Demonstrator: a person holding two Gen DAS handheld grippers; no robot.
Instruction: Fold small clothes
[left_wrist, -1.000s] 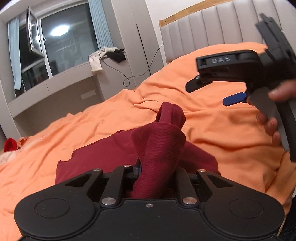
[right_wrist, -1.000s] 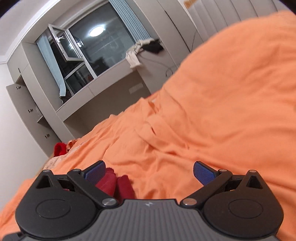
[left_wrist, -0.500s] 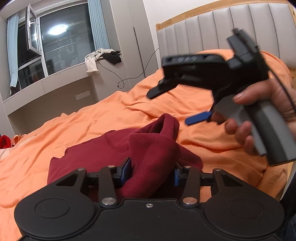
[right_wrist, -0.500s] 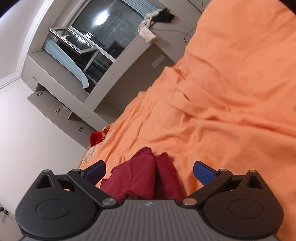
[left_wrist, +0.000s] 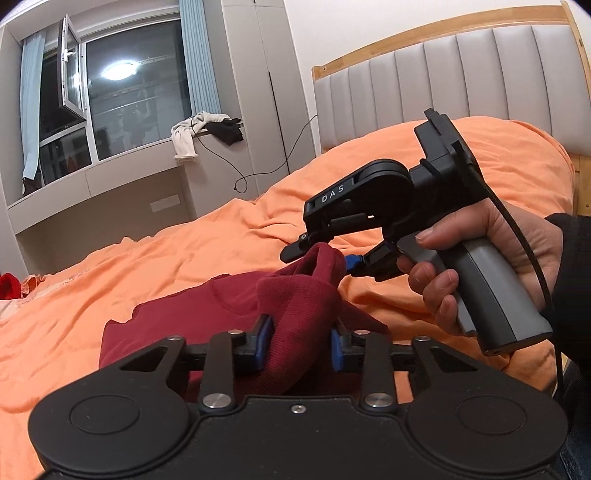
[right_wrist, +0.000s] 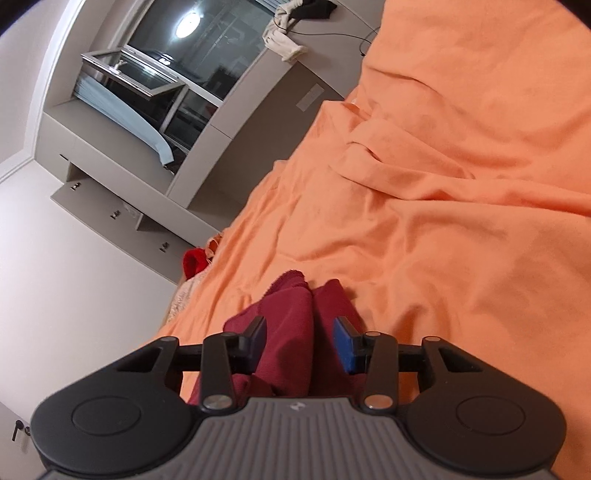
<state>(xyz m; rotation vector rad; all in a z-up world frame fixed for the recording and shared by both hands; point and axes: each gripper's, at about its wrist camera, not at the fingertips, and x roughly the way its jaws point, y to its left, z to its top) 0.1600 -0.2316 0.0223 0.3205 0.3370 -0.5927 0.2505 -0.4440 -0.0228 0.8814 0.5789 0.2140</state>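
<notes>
Down comes the right gripper (left_wrist: 332, 254) onto the far end of the dark red garment (left_wrist: 229, 314), jaws just closing around that raised fold, though a firm pinch cannot be told. Near end bunched, the left gripper (left_wrist: 300, 341) clamps it. Garment lies on the orange bedspread (left_wrist: 147, 266), partly lifted.

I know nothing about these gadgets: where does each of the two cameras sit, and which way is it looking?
Left wrist view: sits on the left gripper, looking along its fingers across the orange bedspread toward the window and headboard; shows the right gripper and the hand holding it.
Right wrist view: sits on the right gripper, tilted, looking over the bed toward the window; no hand shows.
Shared: the dark red garment lies between both grippers' fingers; both see bedspread and window.
</notes>
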